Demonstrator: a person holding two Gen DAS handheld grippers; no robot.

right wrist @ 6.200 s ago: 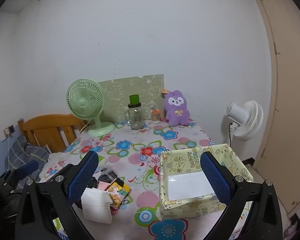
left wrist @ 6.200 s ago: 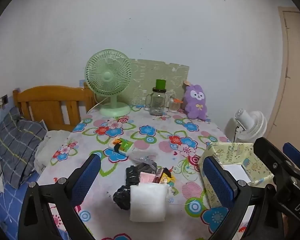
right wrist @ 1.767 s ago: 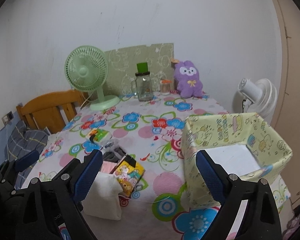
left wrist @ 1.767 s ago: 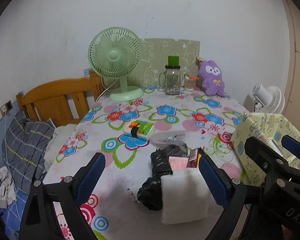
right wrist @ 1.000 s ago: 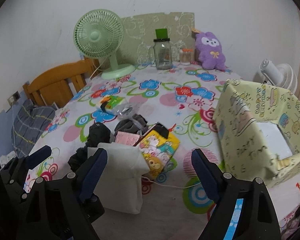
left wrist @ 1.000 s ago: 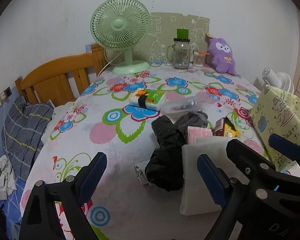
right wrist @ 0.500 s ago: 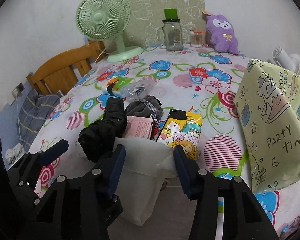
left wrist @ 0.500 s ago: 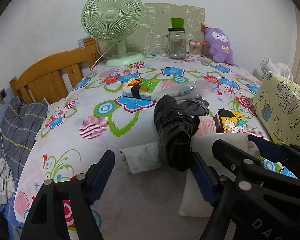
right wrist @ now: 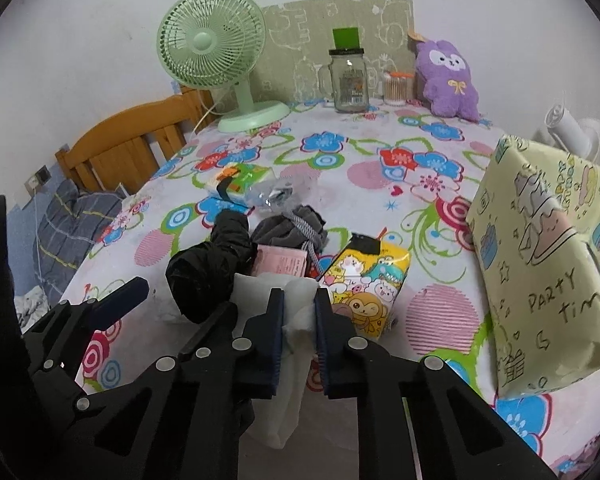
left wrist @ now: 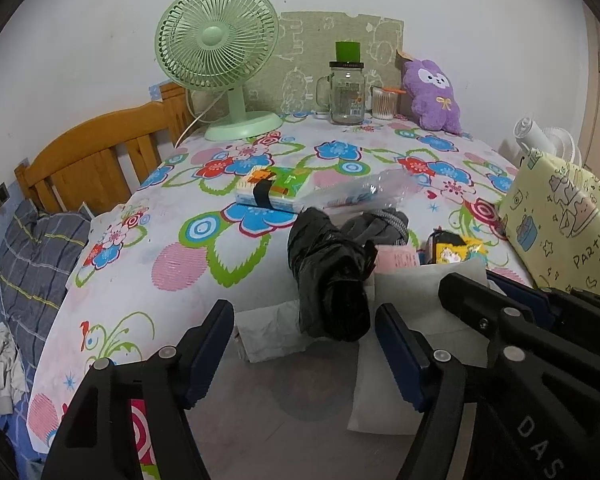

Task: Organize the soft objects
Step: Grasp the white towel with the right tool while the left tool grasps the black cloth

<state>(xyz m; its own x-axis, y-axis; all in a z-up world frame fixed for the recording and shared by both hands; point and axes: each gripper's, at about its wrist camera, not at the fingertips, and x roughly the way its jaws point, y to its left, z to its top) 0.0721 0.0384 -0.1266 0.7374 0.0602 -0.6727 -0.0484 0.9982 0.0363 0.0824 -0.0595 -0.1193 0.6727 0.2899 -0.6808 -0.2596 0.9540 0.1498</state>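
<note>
The right gripper (right wrist: 298,320) is clamped on the white foam pad (right wrist: 296,304); its jaws have just been closing, and the foam bulges between the two blue pads (right wrist: 277,334). The rest of the foam pad hangs below the fingers toward the near table edge.

The left gripper (left wrist: 304,344) stands with its fingers apart; its jaws have narrowed slightly, and nothing is pressed between them. The black bundle (left wrist: 328,276) lies just ahead of the gap between its fingers, on a crumpled white sheet (left wrist: 268,332). The foam pad lies just beyond the left gripper's right finger, partly behind it.

Beyond the right gripper's fingertips lie a pink packet (right wrist: 281,263), a grey cloth with a striped cord (right wrist: 290,228) and a yellow cartoon packet (right wrist: 366,284), all close together on the flowered tablecloth (right wrist: 380,176). To the right of the fingers stands the yellow paper box (right wrist: 540,268). Far ahead, at the wall, stand a green fan (right wrist: 216,52), a glass jar (right wrist: 348,80) and a purple plush toy (right wrist: 450,80).
</note>
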